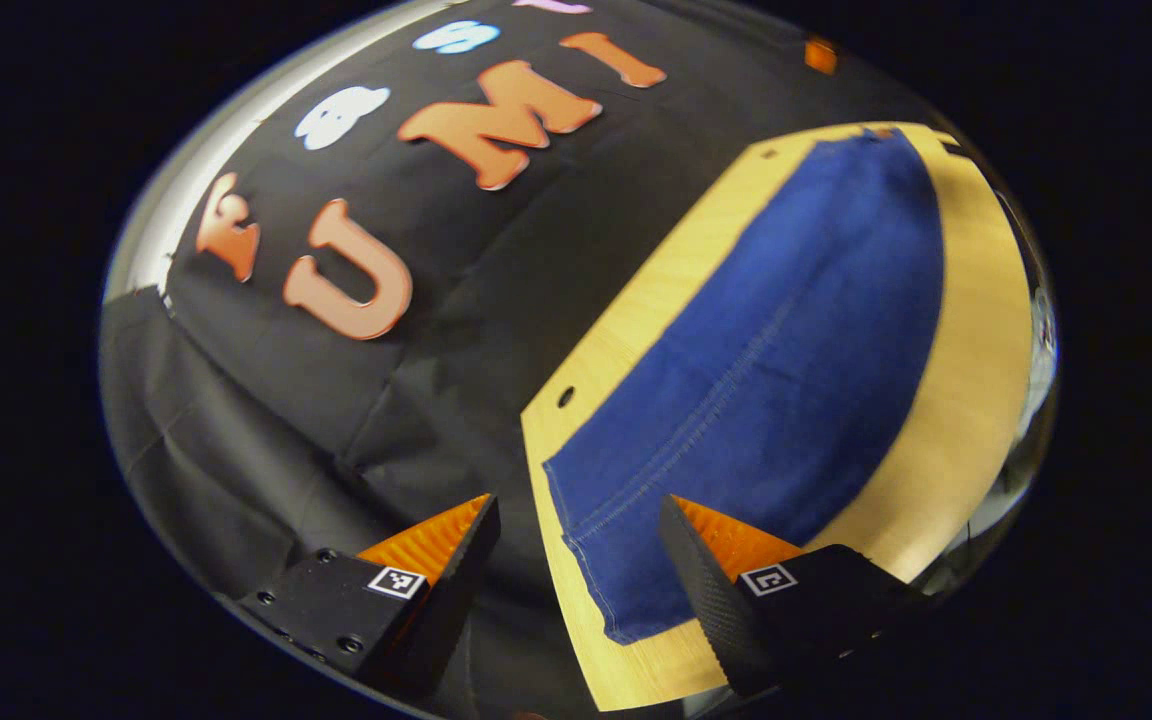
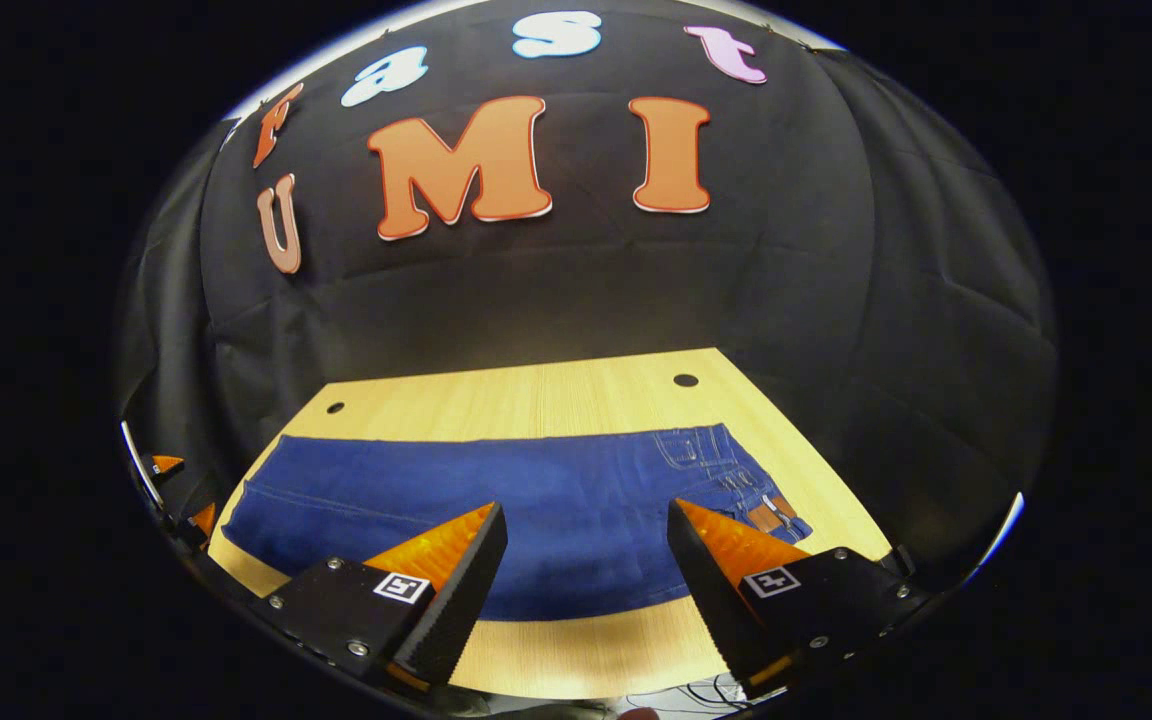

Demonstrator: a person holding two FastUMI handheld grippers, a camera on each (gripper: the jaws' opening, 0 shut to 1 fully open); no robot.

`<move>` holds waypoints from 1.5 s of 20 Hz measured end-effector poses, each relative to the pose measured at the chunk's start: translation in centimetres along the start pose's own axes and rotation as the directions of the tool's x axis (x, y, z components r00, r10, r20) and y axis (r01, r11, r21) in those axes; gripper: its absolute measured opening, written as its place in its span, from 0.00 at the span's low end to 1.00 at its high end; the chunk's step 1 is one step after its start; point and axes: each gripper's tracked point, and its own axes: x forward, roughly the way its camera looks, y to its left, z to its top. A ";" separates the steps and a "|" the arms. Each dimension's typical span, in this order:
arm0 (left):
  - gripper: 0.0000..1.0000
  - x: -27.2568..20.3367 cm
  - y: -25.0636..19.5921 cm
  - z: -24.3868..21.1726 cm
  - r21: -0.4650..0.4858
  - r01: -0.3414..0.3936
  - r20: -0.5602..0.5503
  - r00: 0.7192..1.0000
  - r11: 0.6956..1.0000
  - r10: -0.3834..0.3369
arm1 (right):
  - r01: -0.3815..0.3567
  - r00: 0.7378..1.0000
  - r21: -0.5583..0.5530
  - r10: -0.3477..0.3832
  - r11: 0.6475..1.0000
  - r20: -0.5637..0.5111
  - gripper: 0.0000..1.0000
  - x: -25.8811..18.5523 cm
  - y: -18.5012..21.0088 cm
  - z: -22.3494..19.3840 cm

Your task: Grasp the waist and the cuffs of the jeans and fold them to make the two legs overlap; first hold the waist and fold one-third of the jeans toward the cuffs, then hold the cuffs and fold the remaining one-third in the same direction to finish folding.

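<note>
Both tongs wide, jeans flat on the bench

I see the jeans point(image 2: 536, 500) soft, heavy; left tongs point(image 1: 576, 560) near cuffs at 6 o'clock, right tongs point(image 2: 586, 560) should pinch the waist at 3 o'clock.

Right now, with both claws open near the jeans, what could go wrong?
1. The left claw straddles the table edge beside the cuffs; closing here could miss cloth.
2. The right claw faces mid-leg, while the waist lies to its right: it may grab the jeans mid-leg, skewing the fold.
</note>
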 end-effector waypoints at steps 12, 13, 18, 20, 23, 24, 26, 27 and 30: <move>0.98 1.0 -8.5 -7.2 0.391 0.332 -0.158 0.943 0.859 -0.292 | -0.013 0.999 0.028 0.014 1.000 -0.039 0.98 0.6 -0.8 -0.7; 0.98 1.3 -8.7 -7.6 0.406 0.341 -0.169 0.940 0.848 -0.297 | -0.010 0.999 0.018 0.011 1.000 -0.040 0.98 0.7 -0.9 -0.8; 0.98 2.6 -9.5 -9.2 0.411 0.450 -0.256 0.891 0.793 -0.374 | -0.018 0.997 0.016 0.019 1.000 -0.071 0.98 1.2 -0.7 -1.5; 0.98 3.0 -9.6 -9.2 0.453 0.443 -0.265 0.895 0.774 -0.357 | -0.007 0.997 0.018 0.008 1.000 -0.081 0.98 1.2 -0.9 -1.6; 0.96 3.6 -9.8 -9.2 0.505 0.406 -0.245 0.914 0.762 -0.324 | 0.006 0.996 0.035 -0.003 0.999 -0.088 0.98 1.1 -1.4 -1.6; 0.94 4.2 -9.6 -8.9 0.522 0.374 -0.228 0.927 0.766 -0.298 | 0.014 0.996 0.037 -0.011 0.999 -0.088 0.98 1.1 -1.8 -1.6; 0.93 5.3 -9.5 -8.6 0.543 0.314 -0.201 0.949 0.778 -0.243 | 0.032 0.995 0.040 -0.028 0.999 -0.095 0.98 1.3 -2.4 -1.8; 0.91 5.8 -9.6 -8.4 0.549 0.288 -0.190 0.957 0.785 -0.218 | 0.036 0.994 0.044 -0.032 0.998 -0.103 0.98 1.4 -2.6 -2.1; 0.62 8.5 -10.1 -8.5 0.541 0.273 -0.180 0.962 0.796 -0.207 | 0.051 0.992 0.036 -0.046 0.998 -0.116 0.98 1.9 -3.2 -2.3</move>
